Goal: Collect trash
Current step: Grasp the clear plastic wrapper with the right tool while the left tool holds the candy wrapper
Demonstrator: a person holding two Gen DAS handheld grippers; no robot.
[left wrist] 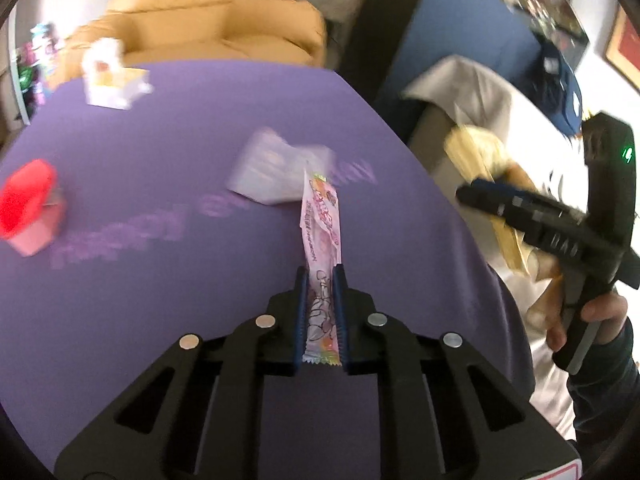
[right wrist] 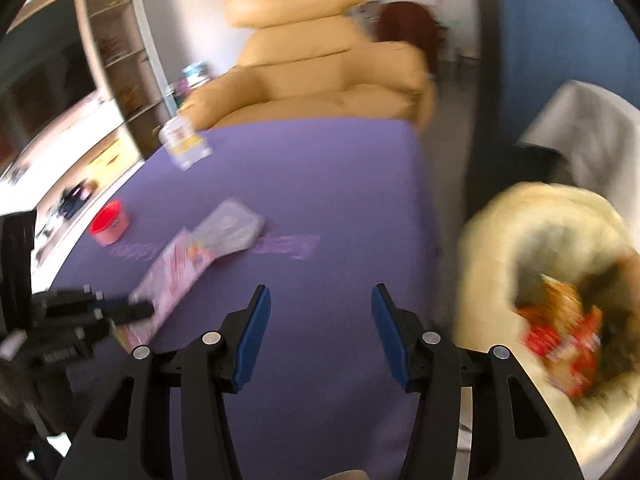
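at the far left of the bench (left wrist: 120,320), which is covered in purple, we see a pink tub with a red lid (left wrist: 28,208), and further back a small white carton (left wrist: 114,76) near the edge by the tan sofa (left wrist: 208,20). toward the middle lies a blurred white packet (left wrist: 272,172) on the purple cover. our left tongs (left wrist: 322,312) are pinching a long pink snack wrapper (left wrist: 322,216) by its near end, the blue pads pressed against both sides, the rest of the wrapper reaching forward over the bench toward the white packet. to the right, beyond the bench edge, our right tongs (right wrist: 320,328) stand spread wide with nothing between the pads, hovering over the purple cover. furthest right sits a bin lined with a pale yellow bag (right wrist: 492,240), holding red and orange wrappers (right wrist: 560,336) inside.
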